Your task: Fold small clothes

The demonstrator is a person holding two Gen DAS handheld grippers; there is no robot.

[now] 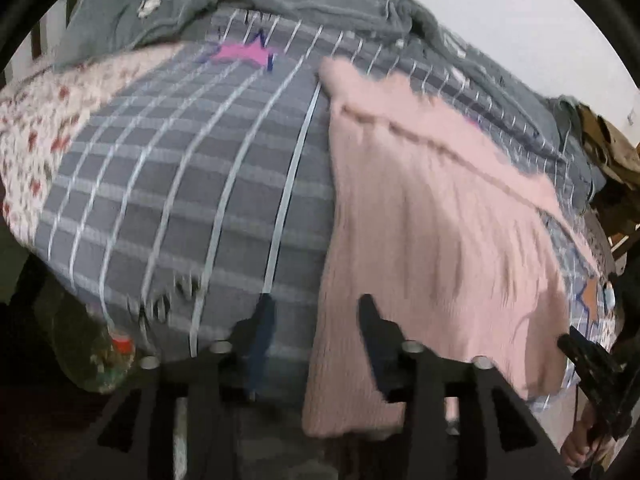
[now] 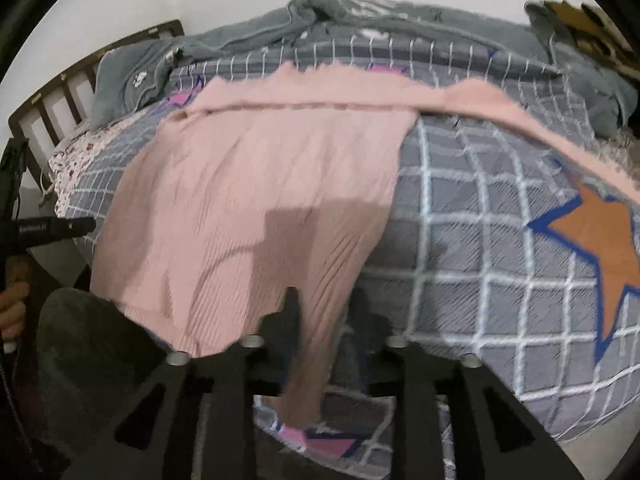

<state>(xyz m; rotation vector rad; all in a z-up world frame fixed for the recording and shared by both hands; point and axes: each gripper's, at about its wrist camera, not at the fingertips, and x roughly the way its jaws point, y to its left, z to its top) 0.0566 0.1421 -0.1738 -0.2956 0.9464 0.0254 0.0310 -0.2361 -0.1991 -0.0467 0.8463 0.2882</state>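
Note:
A pink ribbed knit garment (image 1: 432, 216) lies spread on the grey checked bedcover (image 1: 192, 184), its hem hanging over the near bed edge. My left gripper (image 1: 316, 320) is open at the garment's lower left edge, its right finger over the pink cloth and its left finger over the cover. In the right wrist view the garment (image 2: 248, 208) fills the middle, one sleeve stretching right. My right gripper (image 2: 326, 308) is open, with a hanging strip of the hem between its fingers.
A grey hoodie (image 2: 360, 20) is bunched along the back of the bed. A floral sheet (image 1: 36, 120) shows at the left, by a dark wooden headboard (image 2: 60, 96). An orange star print (image 2: 600, 248) marks the cover at the right.

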